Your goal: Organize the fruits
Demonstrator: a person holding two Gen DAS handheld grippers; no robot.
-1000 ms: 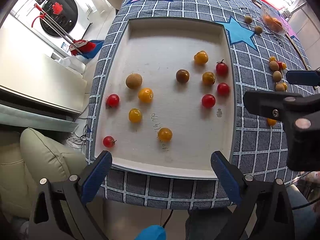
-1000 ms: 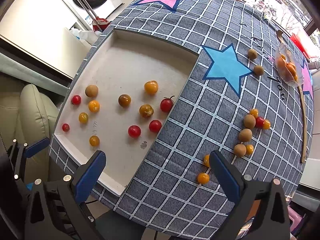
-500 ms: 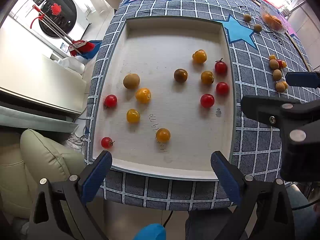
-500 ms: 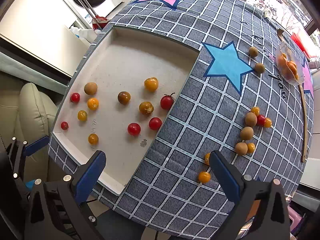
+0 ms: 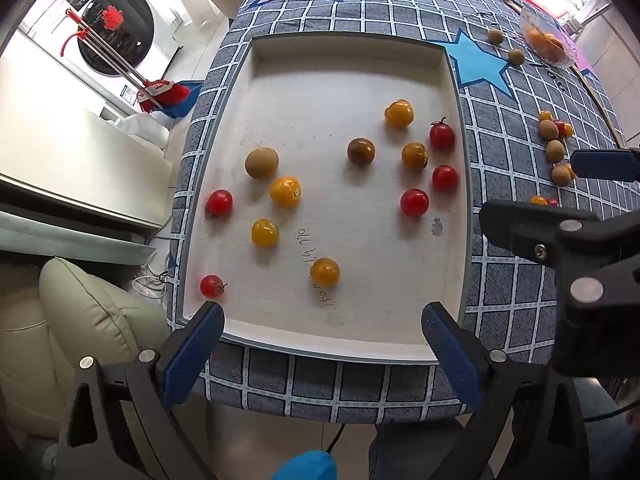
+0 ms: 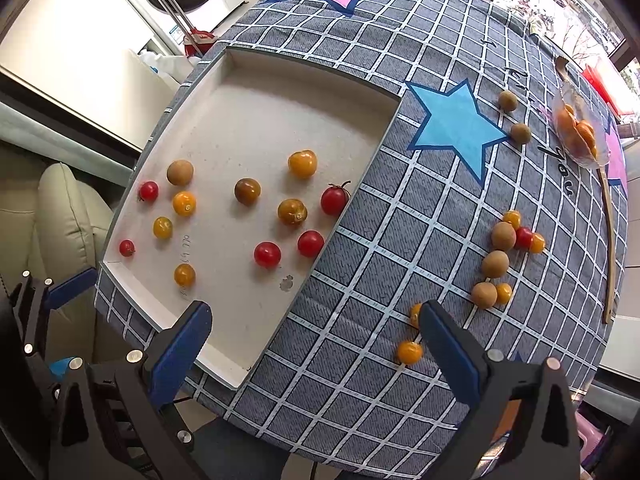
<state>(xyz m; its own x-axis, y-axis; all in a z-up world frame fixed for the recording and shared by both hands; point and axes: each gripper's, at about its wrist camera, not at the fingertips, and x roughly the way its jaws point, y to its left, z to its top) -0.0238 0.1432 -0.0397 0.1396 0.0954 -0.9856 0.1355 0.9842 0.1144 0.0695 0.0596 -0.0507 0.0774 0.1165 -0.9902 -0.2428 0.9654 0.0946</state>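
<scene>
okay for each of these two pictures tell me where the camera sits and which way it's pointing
Left wrist: on the left tongs, looking down the tray; its own open blue fingers and the right tongs show.
Right wrist: on the right tongs, above the near table edge, facing the cloth and loose fruit; its open fingers show.
Shared: the tray, the blue star, the bowl.

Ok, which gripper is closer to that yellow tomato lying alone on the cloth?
Right. The right gripper hovers open just beside the yellow tomato; the left gripper sits open across the tray.
</scene>
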